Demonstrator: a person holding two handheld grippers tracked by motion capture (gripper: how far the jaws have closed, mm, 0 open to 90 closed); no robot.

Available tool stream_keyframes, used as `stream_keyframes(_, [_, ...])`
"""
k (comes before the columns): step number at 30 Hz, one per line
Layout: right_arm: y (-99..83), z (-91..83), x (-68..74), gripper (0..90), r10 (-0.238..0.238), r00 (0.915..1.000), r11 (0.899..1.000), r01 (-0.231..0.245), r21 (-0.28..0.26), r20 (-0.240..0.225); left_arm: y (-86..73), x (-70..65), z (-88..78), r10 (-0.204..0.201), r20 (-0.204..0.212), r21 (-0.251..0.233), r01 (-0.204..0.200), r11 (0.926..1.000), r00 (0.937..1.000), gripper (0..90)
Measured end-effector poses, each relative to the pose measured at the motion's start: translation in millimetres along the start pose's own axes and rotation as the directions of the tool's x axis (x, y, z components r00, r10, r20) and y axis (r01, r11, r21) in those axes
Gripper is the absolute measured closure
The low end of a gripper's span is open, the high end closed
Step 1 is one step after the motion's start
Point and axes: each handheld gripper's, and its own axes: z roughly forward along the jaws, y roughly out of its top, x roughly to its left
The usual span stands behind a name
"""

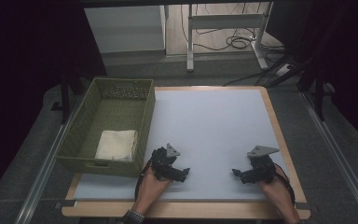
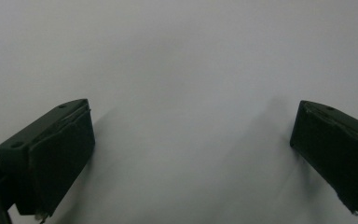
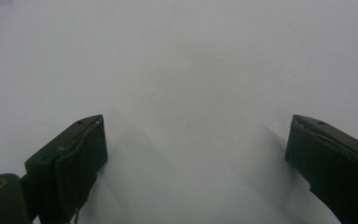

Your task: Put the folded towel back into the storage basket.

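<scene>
- your left gripper and right gripper rest low on the table, jaws spread wide, holding nothing.
- the folded cloth lies in the basket, nearest your left, so that side reaches easiest.

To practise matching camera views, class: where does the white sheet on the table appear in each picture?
High view: the white sheet covers the tabletop, right of the green basket.
Left gripper view: it lies under and beyond the left hand-held gripper, whose jaws are open.
Right gripper view: the same, under the open right hand-held gripper.
Shared landmark: each gripper's black jaws over the sheet.
</scene>
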Motion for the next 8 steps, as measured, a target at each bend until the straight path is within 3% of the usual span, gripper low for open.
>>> stream_keyframes(8, [-1.0,0.4,0.4,5.5,-0.001,1.0,1.0,0.001,-0.006,0.003,-0.9,-0.4,0.6,0.003,-0.002,-0.005,-0.003,1.0,1.0,0.0])
